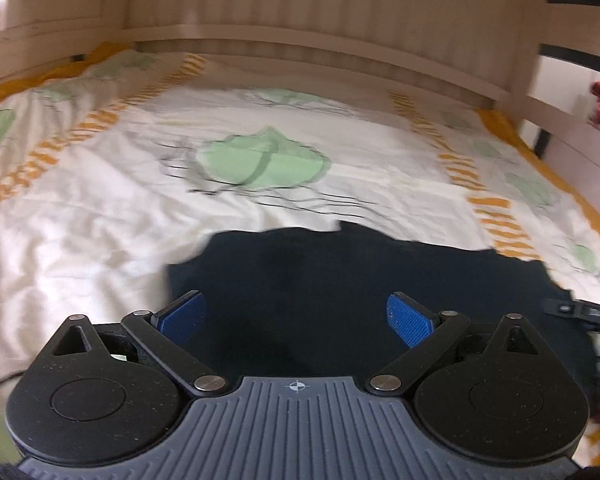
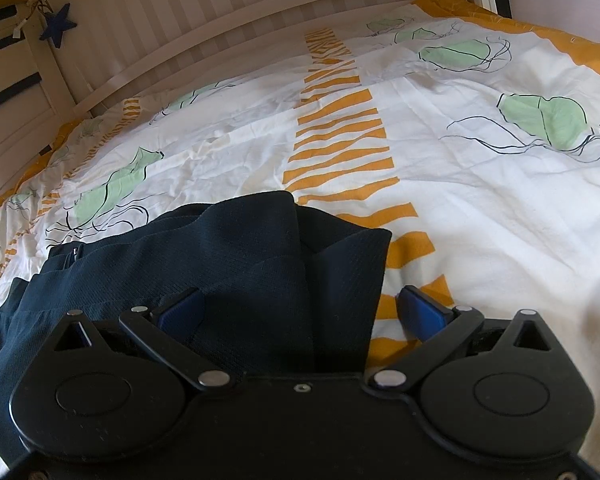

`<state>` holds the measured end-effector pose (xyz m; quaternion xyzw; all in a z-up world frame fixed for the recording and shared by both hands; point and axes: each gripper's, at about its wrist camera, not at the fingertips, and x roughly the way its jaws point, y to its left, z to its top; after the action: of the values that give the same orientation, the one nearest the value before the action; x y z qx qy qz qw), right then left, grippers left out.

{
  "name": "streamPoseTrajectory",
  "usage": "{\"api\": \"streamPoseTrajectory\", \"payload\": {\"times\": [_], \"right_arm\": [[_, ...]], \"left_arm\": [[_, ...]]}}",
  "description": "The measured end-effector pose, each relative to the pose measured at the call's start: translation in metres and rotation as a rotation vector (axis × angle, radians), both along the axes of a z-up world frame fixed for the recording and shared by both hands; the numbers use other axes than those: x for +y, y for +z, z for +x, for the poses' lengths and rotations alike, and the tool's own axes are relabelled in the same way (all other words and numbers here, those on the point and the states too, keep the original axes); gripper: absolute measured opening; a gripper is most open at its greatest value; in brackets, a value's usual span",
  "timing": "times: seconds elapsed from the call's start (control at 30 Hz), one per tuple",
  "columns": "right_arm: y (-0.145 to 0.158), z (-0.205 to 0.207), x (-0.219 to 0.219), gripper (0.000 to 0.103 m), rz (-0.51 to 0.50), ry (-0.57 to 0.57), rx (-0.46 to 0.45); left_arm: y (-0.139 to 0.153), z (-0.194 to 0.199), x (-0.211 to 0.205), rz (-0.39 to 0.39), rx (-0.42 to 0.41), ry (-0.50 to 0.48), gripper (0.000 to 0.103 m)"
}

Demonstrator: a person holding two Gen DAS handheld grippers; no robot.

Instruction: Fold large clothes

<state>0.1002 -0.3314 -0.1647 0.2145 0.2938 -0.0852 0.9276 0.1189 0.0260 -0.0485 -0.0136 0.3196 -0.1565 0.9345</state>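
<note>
- Dark navy garment [image 2: 220, 264] is lying on the white bedcover [image 2: 480, 208], the one printed with green leaves and orange stripes, and it is sitting at the near edge of the bed in both wrist views.
- Over on the right wrist view, the cloth is showing folds: a flap is doubling over near the middle, and a waistband-like edge with a small tag is running off to the left.
- Left gripper [image 1: 296, 320] is angling downward toward the bed, looking over the garment [image 1: 340, 288] with the slatted bed frame [image 1: 320, 8] beyond it.
- Its blue pads [image 1: 182, 314] are standing spread wide apart, and nothing is sitting pinched between them; the dark cloth is lying below and beyond the fingers, and whether they are touching it I cannot tell.
- That left view is coming through smeared with motion blur, so the garment's far edge is reading soft.
- Right gripper [image 2: 300, 312] is tilting down at a similar angle, hovering low over the right-hand end of the garment.
- Its jaws are also standing wide: the left pad is sitting over the navy fabric, while the right pad [image 2: 420, 314] is sitting over the orange-striped cover just past the garment's edge.
- Neither right pad is pressing on the cloth, so nothing is being gripped there.
- A blue star ornament [image 2: 57, 26] is hanging from the frame at the upper left of the right view.
</note>
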Motion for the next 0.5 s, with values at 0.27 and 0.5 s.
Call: {"api": "streamPoseTrajectory", "payload": {"times": [0.27, 0.5], "right_arm": [[0.000, 0.000, 0.000, 0.102, 0.000, 0.000, 0.000], [0.000, 0.000, 0.000, 0.102, -0.001, 0.000, 0.000]], "left_arm": [[-0.010, 0.001, -0.050, 0.033, 0.038, -0.061, 0.099], [-0.042, 0.012, -0.072, 0.087, 0.135, -0.047, 0.100]]}}
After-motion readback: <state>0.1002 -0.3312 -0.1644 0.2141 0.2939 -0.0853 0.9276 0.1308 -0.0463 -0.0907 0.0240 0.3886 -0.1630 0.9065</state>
